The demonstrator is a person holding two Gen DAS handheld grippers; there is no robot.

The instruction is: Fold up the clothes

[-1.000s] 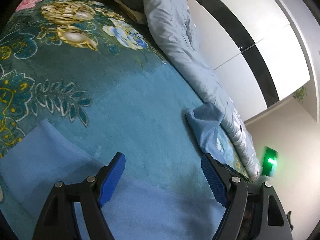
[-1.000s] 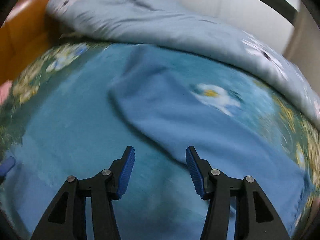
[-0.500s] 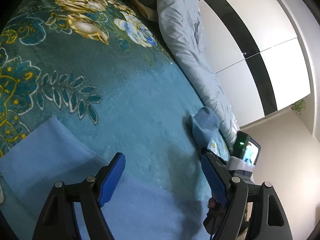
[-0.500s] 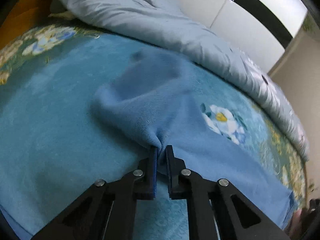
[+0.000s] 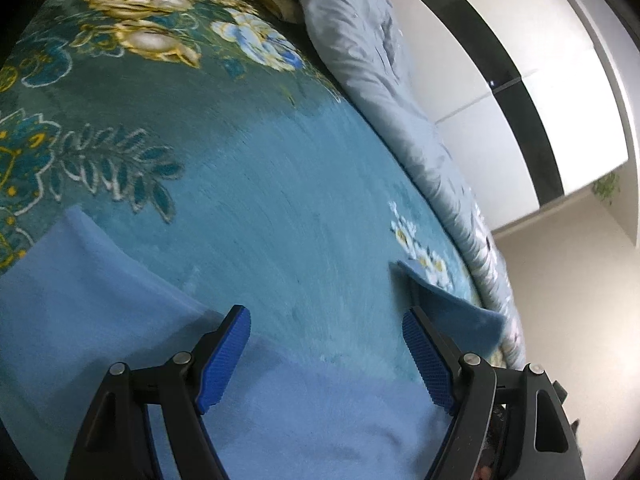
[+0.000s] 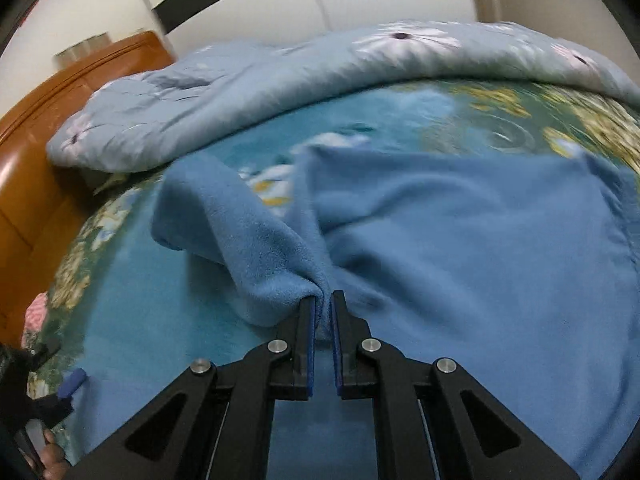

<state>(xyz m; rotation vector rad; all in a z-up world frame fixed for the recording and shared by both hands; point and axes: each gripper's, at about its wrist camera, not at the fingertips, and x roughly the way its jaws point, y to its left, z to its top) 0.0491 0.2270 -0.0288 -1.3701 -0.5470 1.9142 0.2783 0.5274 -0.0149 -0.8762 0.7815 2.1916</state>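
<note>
Blue fleece, the soft garment (image 5: 312,412) being folded, lies spread on the teal plush blanket with gold and white flowers (image 5: 224,184); every place below is given from this garment. At its left end one pale edge runs up onto the blanket's leaf pattern, with open plush beyond it up to the orange wooden headboard (image 6: 60,128). Over the garment's near part hangs the left gripper (image 5: 326,354), its ribbed blue pads spread wide with only fleece and blanket showing between them, nothing pinched. Past the pads a broad bare stretch of blanket lies open as far as the rumpled grey-blue quilt with white daisies (image 5: 372,64) heaped along the far side, and behind the quilt stand white wardrobe doors with a black band (image 5: 516,92).

Toward the garment's right, the right gripper (image 6: 323,304) has its jaws pressed together on a bunched ridge of fleece, lifting a peaked fold (image 6: 256,248) clear of the blanket. A second ago these jaws stood apart over flat cloth; they have closed since. In the left view, the raised corner now sits lower and nearer.
</note>
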